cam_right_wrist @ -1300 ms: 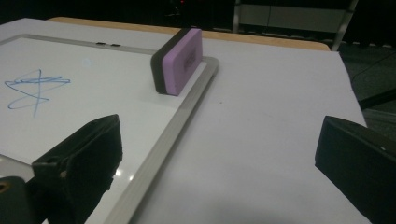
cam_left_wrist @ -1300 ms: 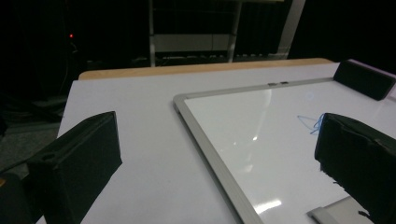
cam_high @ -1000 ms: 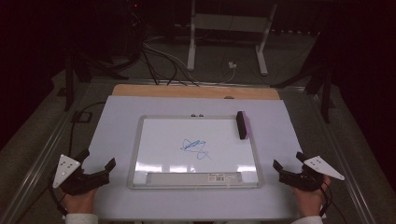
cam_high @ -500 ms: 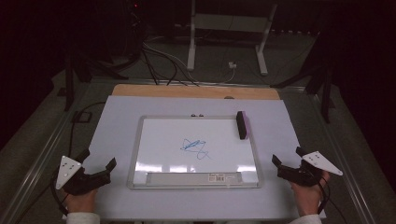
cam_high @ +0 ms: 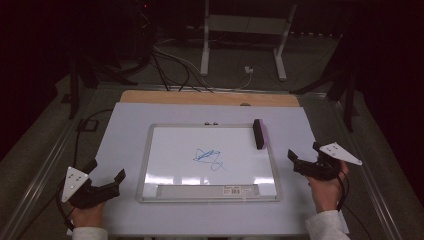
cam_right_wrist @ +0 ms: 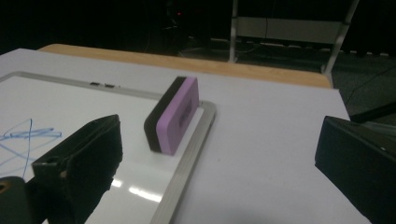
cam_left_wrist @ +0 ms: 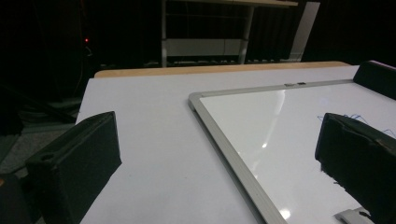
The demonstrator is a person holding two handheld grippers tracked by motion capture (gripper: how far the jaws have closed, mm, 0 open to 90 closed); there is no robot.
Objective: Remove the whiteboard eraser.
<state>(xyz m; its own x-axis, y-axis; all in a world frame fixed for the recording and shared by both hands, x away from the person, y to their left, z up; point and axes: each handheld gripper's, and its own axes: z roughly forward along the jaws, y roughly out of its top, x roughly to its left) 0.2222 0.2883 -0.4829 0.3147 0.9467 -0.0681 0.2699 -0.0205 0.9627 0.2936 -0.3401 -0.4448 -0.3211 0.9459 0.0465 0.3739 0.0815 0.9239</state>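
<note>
The left gripper is hovering at the near left of the white surface, fingers spread and holding nothing. The right gripper is hanging just beside the whiteboard, its fingers likewise spread. Farther back, the purple eraser is lying along the whiteboard's right edge, beyond a blue scribble.

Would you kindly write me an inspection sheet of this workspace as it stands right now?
Surface: white table, wooden strip along its far edge.
Job's things: whiteboard lies flat, blue scribble at its middle; eraser on its side at the board's far right corner, purple face outward.
Clutter: nothing seen.
Grippers: left gripper open, near the board's near left corner; right gripper open, beside the board's right edge. Both empty.
Cables: one trails from each gripper; more on the floor beyond.
Surroundings: dark room, white stand behind.
</note>
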